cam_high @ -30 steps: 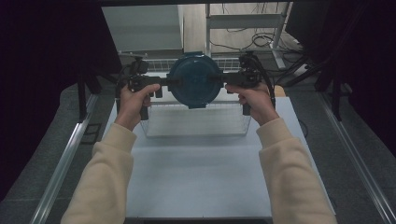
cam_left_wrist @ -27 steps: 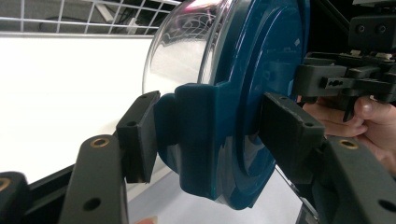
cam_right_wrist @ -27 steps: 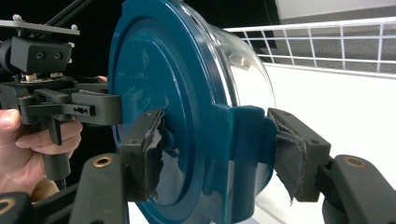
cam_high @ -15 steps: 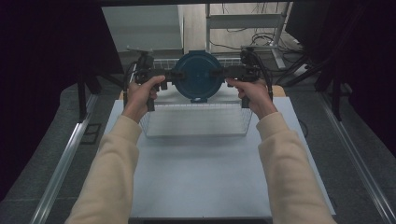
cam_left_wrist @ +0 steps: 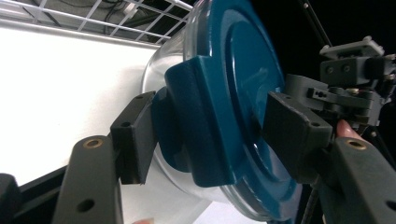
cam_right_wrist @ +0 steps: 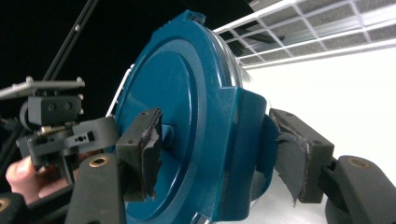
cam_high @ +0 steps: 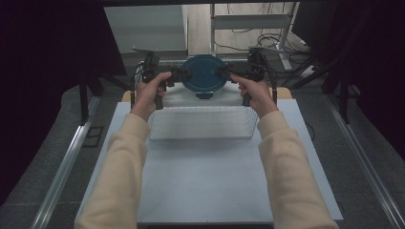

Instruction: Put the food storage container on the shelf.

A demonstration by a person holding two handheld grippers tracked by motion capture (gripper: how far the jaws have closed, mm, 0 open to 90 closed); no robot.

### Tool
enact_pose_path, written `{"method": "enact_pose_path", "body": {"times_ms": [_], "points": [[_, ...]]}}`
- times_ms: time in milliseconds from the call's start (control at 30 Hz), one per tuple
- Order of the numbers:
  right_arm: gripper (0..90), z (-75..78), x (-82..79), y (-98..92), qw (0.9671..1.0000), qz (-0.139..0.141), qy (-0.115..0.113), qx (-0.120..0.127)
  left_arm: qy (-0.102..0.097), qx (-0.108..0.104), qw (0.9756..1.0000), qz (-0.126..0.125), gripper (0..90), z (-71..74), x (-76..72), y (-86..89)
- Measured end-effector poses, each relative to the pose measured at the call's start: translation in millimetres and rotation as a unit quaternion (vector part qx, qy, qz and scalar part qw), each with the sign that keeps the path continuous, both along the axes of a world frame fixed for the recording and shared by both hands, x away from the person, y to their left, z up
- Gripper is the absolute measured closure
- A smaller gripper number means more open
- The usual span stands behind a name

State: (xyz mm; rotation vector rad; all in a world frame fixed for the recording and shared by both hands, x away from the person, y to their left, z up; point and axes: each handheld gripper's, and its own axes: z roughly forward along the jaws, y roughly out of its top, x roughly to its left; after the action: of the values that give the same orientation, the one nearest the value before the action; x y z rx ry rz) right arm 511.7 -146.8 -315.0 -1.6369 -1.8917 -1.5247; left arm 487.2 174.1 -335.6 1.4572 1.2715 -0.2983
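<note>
Both hands have carried the container further from the person than a second ago: it sat over the rack's far edge then, now it hangs beyond the rack, off past the table's far end, and looks smaller and higher in the high view

Container (cam_high: 205, 73), clear round tub with teal lid (cam_left_wrist: 243, 93), is held in the air between the two grippers, lid face turned toward the overhead camera so it reads as a disc. Its axis runs roughly up toward that camera; the two lid latch tabs sit at opposite sides, left and right

Left gripper (cam_high: 184, 73) is clamped on the left latch tab (cam_left_wrist: 191, 121), one jaw on the tab's outer side, the other pressing the lid face. Right gripper (cam_high: 224, 72) mirrors it, closed over the right latch tab (cam_right_wrist: 243, 140). Jaws point inward at each other across the lid, so the container lies straight between them, neither hand nearer

White wire rack (cam_high: 200, 123) rests on the table (cam_high: 210, 181), nearer the person than the container and below it. Guess: any set-down means coming back toward the person and down
</note>
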Motion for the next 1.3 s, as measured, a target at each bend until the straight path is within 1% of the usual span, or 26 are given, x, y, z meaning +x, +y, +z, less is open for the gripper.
{"method": "enact_pose_path", "body": {"times_ms": [67,100,267,333,367,400,433,467,500,533,600,667,700,767,833,867,933,967,1000,1033,1067,1133,1167,1300], "points": [[36.6,-2.1,1.7,-0.6,0.9999,-0.007,0.01,0.006,0.004,-0.005,1.0,0.002,36.6,-2.2,1.6,-0.3],[36.6,-3.6,2.5,-1.1,0.9999,-0.008,0.009,0.005,0.005,-0.007,1.0,0.001,36.4,-3.1,2.1,-0.3],[36.3,-5.8,3.1,-1.1,0.9997,-0.015,0.015,0.011,0.006,-0.013,0.9999,0.0,35.5,-6.5,2.6,-0.2],[35.1,-7.2,3.0,-1.3,0.9997,-0.017,0.01,0.011,0.006,-0.015,0.9999,-0.001,34.8,-7.5,2.6,-0.9],[34.4,-7.0,2.4,-1.1,0.9998,-0.017,0.003,0.007,0.004,-0.014,0.9999,0.0,34.3,-7.8,2.4,-1.2],[33.8,-6.0,1.1,-0.6,0.9998,-0.016,-0.01,-0.002,0.001,-0.012,0.9999,0.001,34.3,-7.9,2.2,-1.6],[31.3,-4.7,-0.2,0.2,0.9996,-0.016,-0.022,-0.011,-0.006,-0.008,0.9999,0.004,33.7,-7.5,1.7,-2.3],[26.3,-3.7,-1.4,1.0,0.9992,-0.017,-0.031,-0.018,-0.018,0.007,0.9997,0.015,32.3,-5.8,0.2,-2.9],[22.5,-2.1,-3.2,2.1,0.9985,-0.019,-0.042,-0.028,-0.026,0.019,0.9991,0.026,29.3,-4.2,-1.2,-3.0],[21.4,-0.5,-5.3,2.4,0.9979,-0.019,-0.052,-0.033,-0.03,0.024,0.9988,0.032,26.6,-3.1,-2.4,-2.5],[19.5,2.0,-9.4,2.3,0.9973,-0.017,-0.064,-0.032,-0.037,0.029,0.9983,0.035,22.0,-0.3,-5.9,0.1],[17.6,5.0,-14.6,2.4,0.9965,-0.016,-0.072,-0.039,-0.046,0.04,0.9973,0.04,19.7,3.9,-11.0,3.3],[16.6,6.8,-17.4,2.3,0.9959,-0.016,-0.079,-0.041,-0.053,0.047,0.9966,0.043,19.2,6.1,-14.4,4.7],[15.7,10.2,-24.0,2.1,0.9944,-0.025,-0.093,-0.046,-0.067,0.06,0.9949,0.047,18.8,10.5,-21.8,6.8],[14.3,12.4,-30.9,2.8,0.9938,-0.026,-0.1,-0.042,-0.078,0.069,0.9933,0.05,18.7,14.0,-29.5,8.4],[13.9,13.4,-34.4,3.1,0.9933,-0.025,-0.104,-0.045,-0.083,0.078,0.9922,0.05,18.4,15.6,-33.3,8.9],[13.8,14.6,-42.0,3.5,0.9918,-0.025,-0.113,-0.053,-0.097,0.096,0.9894,0.05,18.3,18.4,-42.3,10.3],[14.0,15.2,-46.0,2.7,0.9914,-0.021,-0.117,-0.055,-0.101,0.098,0.989,0.046,18.2,19.1,-46.7,11.5],[14.0,16.0,-50.5,1.4,0.9908,-0.014,-0.119,-0.062,-0.104,0.096,0.9891,0.042,18.2,19.4,-50.9,12.6],[14.0,16.6,-56.1,-0.4,0.9895,-0.008,-0.126,-0.07,-0.107,0.097,0.9888,0.038,18.0,19.0,-56.3,14.6],[14.0,17.1,-63.7,-3.5,0.9867,0.0,-0.14,-0.082,-0.11,0.102,0.9881,0.035,17.9,18.4,-59.6,16.3],[14.0,17.2,-74.7,-9.0,0.9834,0.007,-0.155,-0.094,-0.116,0.11,0.9864,0.037,18.0,16.1,-69.5,19.4],[14.0,17.0,-81.2,-13.0,0.9822,0.013,-0.162,-0.095,-0.12,0.112,0.9857,0.037,18.0,14.5,-75.0,20.9],[14.2,12.0,-109.9,-28.4,0.9756,0.036,-0.189,-0.106,-0.139,0.101,0.9846,0.032,18.2,3.0,-103.9,26.9]]}}
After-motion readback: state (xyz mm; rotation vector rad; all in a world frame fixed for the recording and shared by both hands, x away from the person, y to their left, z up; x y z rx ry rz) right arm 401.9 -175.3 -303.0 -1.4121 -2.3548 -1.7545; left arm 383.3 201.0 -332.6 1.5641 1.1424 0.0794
